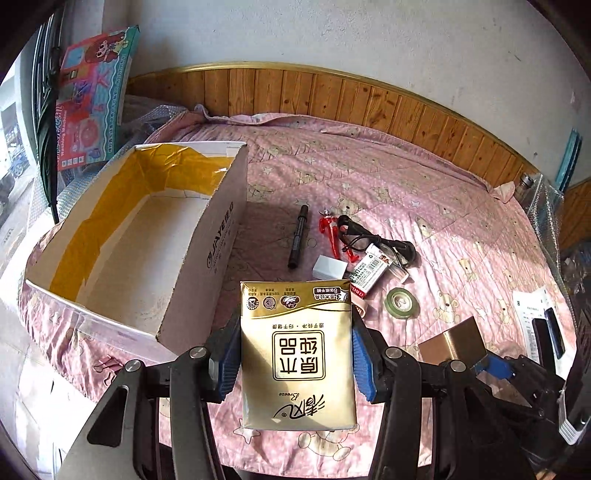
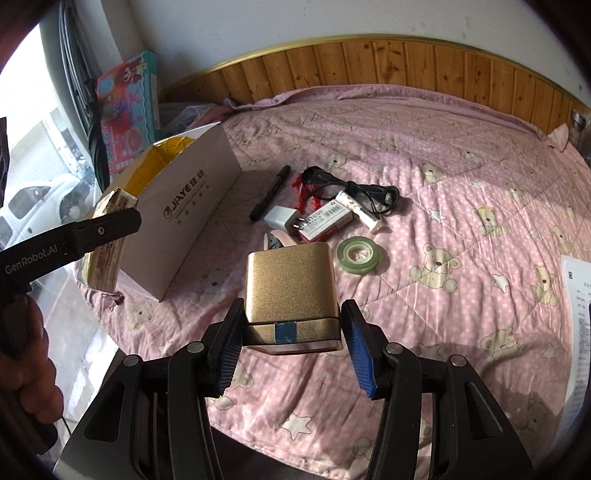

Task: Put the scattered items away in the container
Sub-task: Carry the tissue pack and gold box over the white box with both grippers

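Pink bedspread (image 1: 369, 173) | left gripper (image 1: 295, 354) clamped on tissue pack (image 1: 297, 354) | right gripper (image 2: 291, 332) clamped on gold box (image 2: 291, 288)

Pink quilt (image 1: 369, 177) with teddy bears and stars runs under and way out ahead of the left fingers (image 1: 231, 354). Wood panelling (image 1: 332, 96) with a gold trim sits at the far end, with a white wall (image 1: 332, 33) above it. Far ahead and left of the fingers there's a toy washing machine box (image 1: 92, 99) standing up, and a folded dark umbrella (image 1: 46, 122) just left of that. Off to the right of the fingers, a printed sheet (image 1: 528, 314) with two dark phones (image 1: 546, 332) on it. Left of the right fingers (image 2: 360, 362), a white car (image 2: 33, 199) shows outside.
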### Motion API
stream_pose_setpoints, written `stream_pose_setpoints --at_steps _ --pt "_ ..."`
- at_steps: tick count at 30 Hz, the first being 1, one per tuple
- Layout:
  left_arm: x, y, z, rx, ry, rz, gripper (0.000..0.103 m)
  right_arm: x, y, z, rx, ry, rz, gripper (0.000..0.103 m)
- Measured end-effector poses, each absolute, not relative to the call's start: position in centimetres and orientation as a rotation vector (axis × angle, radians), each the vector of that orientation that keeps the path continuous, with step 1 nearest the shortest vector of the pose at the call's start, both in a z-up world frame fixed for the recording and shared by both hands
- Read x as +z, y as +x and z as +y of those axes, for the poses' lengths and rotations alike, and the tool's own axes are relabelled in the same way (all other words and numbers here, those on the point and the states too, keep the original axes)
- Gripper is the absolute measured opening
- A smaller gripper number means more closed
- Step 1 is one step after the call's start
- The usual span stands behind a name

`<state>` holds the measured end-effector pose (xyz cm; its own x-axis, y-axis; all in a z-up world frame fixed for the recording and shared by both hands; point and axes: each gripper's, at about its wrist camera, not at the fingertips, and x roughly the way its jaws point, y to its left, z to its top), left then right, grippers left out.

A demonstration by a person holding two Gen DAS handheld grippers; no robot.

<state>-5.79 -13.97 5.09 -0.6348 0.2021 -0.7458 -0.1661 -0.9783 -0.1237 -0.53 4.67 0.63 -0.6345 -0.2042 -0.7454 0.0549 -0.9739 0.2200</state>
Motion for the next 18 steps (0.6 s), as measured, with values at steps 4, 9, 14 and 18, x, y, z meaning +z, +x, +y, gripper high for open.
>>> stream_pose_setpoints --at_steps 4,9,14,18 --pt "6.4 -5.2 -15.4 2.681 -1.179 -0.093 0.052 2.0 -1.1 2.0 -2.683 1.233 -0.202 0.055" --pt "7.7 -4.9 -17.4 2.694 -1.134 -0.141 0.052 3.5 -1.8 -1.4 -2.651 1.189 -0.129 0.055" --pt "8.5 -4.9 -19.4 2.715 -1.11 -0.196 0.052 5.1 -3.1 -4.1 -2.627 1.152 -0.064 0.055" --pt "8.9 -5.4 -21.1 2.739 -1.098 -0.227 0.052 6.2 -4.5 -5.8 -2.601 1.13 -0.046 0.055"
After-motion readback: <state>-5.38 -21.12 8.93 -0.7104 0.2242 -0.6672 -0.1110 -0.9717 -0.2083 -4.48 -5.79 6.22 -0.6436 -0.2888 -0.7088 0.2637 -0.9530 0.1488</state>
